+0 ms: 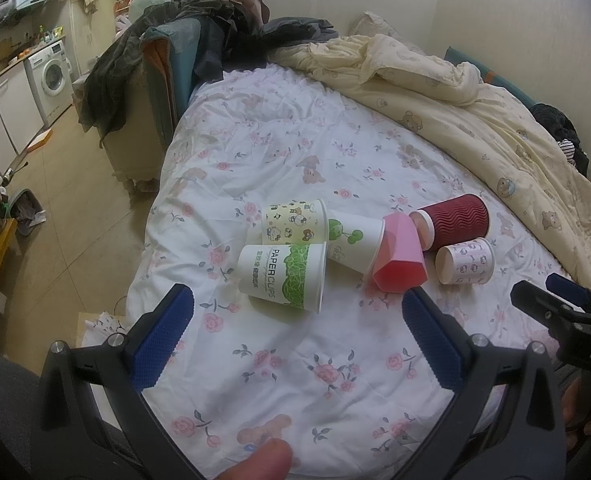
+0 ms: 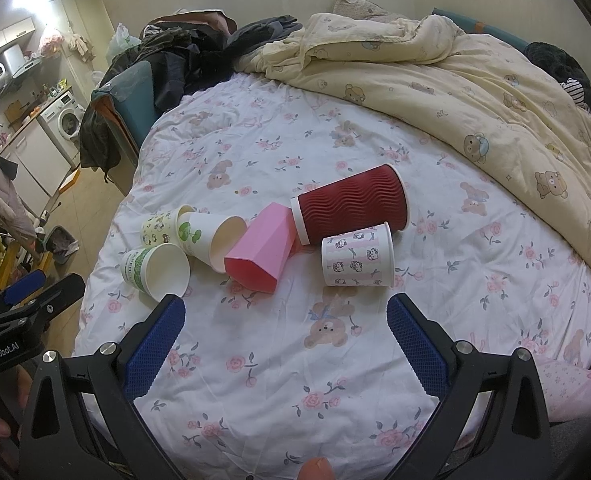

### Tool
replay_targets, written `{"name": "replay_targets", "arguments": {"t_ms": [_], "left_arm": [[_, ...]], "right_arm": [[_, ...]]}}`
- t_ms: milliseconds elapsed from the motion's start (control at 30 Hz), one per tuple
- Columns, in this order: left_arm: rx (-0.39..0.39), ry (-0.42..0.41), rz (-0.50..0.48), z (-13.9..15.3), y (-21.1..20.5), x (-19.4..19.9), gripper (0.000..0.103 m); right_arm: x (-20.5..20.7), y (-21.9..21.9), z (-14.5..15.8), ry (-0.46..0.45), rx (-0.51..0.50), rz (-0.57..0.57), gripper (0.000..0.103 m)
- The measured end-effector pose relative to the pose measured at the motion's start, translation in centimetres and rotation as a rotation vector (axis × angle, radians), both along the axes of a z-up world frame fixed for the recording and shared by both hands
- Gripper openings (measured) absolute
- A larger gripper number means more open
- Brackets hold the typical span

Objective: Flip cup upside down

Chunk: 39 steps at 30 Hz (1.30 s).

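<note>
Six cups lie on their sides in a cluster on the bed [image 2: 255,360]: a green cup [image 2: 155,268], a yellow cup [image 2: 157,230], a white cup [image 2: 211,240], a pink cup [image 2: 263,248], a red cup [image 2: 351,208] and a striped cup [image 2: 357,256], each touching a neighbour. The left tool [image 1: 297,304] hangs wide and empty just short of the green cup. The right tool [image 2: 285,312] is likewise wide and empty, near the pink and striped cups.

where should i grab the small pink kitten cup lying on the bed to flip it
Grip the kitten cup across its side wall near the middle, coming down from above with the right gripper, whose open jaws are nearest. It lies on its side on the bedsheet, apart from the dark red cup, so both flanks look free; the rim would probably crush.
</note>
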<state>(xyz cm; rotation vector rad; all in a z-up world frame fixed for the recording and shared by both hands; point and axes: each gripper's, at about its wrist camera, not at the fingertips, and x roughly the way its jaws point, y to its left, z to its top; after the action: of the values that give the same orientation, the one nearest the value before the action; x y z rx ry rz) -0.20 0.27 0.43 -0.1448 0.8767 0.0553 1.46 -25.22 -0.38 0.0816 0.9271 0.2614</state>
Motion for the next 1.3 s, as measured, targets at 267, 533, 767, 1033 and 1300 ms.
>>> {"name": "replay_targets", "arguments": {"t_ms": [267,533,767,1033,1300], "left_arm": [[-0.003,0.003,-0.011,0.0,-0.2,0.0,0.103],[-0.028,0.025,-0.023,-0.1,-0.2,0.2,0.103],[-0.024,0.162,-0.134,0.6,1.3,3.2,0.103],[0.274,0.584,-0.586,-5.3,0.1,9.3,0.103],[0.559,0.682,-0.892,-10.6,-3.3,9.7,0.095]], "right_arm": [[-0.1,-0.1,0.0,0.0,0.0,0.0,0.103],[0.1,0.0,0.1,0.001,0.003,-0.001,0.103],[0.3,-0.2,0.1,0.007,0.012,-0.012,0.103],[0.6,-1.2,0.0,0.033,0.039,-0.045,0.103],[1.0,-2.4,-0.6,0.059,0.033,-0.078,0.103]]}}
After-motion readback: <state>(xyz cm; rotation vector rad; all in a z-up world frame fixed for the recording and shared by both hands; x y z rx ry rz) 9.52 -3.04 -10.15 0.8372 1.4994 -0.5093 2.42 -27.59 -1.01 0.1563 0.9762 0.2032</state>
